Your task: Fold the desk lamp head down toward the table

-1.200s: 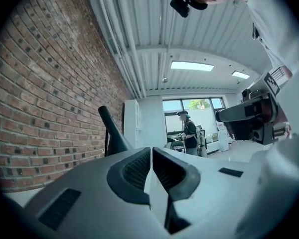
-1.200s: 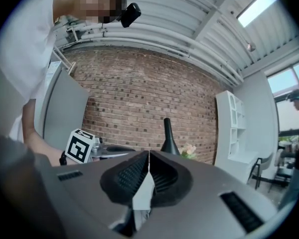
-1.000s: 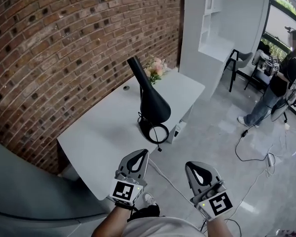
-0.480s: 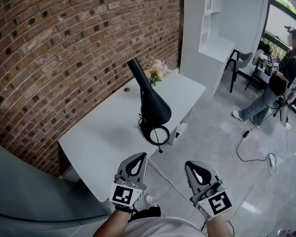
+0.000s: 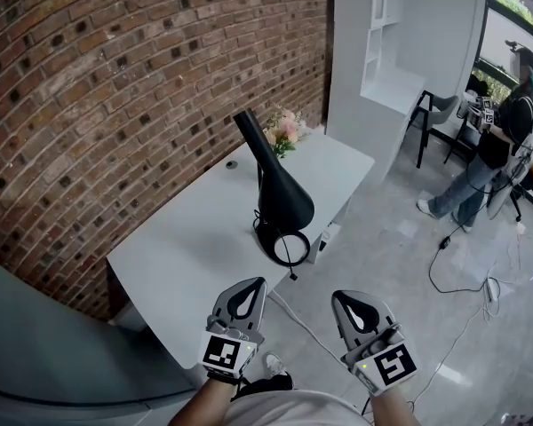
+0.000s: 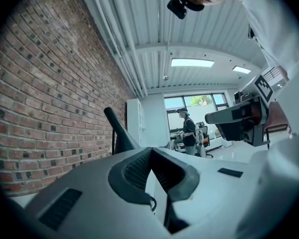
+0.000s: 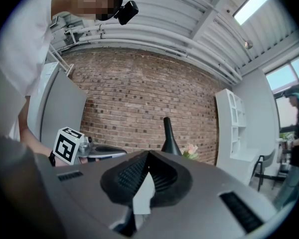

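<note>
A black desk lamp (image 5: 282, 201) stands near the white table's (image 5: 186, 238) right edge, its cone-shaped head above a ring foot (image 5: 282, 246) and a slim stem slanting up to the left. Both grippers hover level in front of the table's near corner, well short of the lamp. My left gripper (image 5: 250, 285) is shut with nothing in it, and my right gripper (image 5: 347, 299) beside it is shut and empty too. In the left gripper view the lamp (image 6: 115, 127) rises beyond the closed jaws (image 6: 150, 149). The right gripper view shows the lamp (image 7: 168, 136) past the closed tips (image 7: 148, 153).
A brick wall (image 5: 115, 87) runs behind the table. Pink flowers (image 5: 284, 130) and a small dark disc (image 5: 232, 164) sit at the table's far end. A white shelf unit (image 5: 382, 51), a chair (image 5: 435, 114), a person (image 5: 497, 145) and floor cables (image 5: 462, 282) are to the right.
Lamp and grippers keep their places. The person at the back right has shifted a little, and the view has drifted slightly.
</note>
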`<state>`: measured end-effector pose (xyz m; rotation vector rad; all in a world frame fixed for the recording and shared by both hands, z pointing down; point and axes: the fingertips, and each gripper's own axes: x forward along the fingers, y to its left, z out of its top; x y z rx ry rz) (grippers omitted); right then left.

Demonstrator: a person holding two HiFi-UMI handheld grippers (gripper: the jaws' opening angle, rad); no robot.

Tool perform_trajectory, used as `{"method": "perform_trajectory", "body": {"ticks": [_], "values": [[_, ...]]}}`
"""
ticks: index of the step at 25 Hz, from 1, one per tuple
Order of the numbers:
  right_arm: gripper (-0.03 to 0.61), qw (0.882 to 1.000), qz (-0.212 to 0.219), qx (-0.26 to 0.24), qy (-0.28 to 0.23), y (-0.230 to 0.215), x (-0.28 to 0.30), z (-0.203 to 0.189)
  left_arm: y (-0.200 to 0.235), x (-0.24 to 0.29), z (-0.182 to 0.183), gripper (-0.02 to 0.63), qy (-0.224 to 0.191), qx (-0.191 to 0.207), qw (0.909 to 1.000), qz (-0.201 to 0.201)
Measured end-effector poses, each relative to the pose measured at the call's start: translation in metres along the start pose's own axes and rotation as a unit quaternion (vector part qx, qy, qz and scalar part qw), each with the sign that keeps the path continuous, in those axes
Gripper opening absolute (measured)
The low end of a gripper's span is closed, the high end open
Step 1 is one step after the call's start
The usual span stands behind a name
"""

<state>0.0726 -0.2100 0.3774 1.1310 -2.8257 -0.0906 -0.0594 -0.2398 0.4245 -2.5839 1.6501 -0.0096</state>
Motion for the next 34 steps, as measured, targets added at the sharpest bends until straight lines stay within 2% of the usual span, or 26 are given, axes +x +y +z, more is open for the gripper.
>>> {"method": "perform_trajectory", "body": {"ticks": [21,34], "values": [[0.017,1.0,0.02,-0.008,0.006,0.014,0.017,0.004,0.014,-0.007,-0.001,0.008,-0.004,-0.006,1.0,0.005],[0.017,0.999,0.035,-0.013,0.01,0.034,-0.011,0.004,-0.011,-0.03,0.003,0.008,-0.009,-0.011,0.9999,0.01]]}}
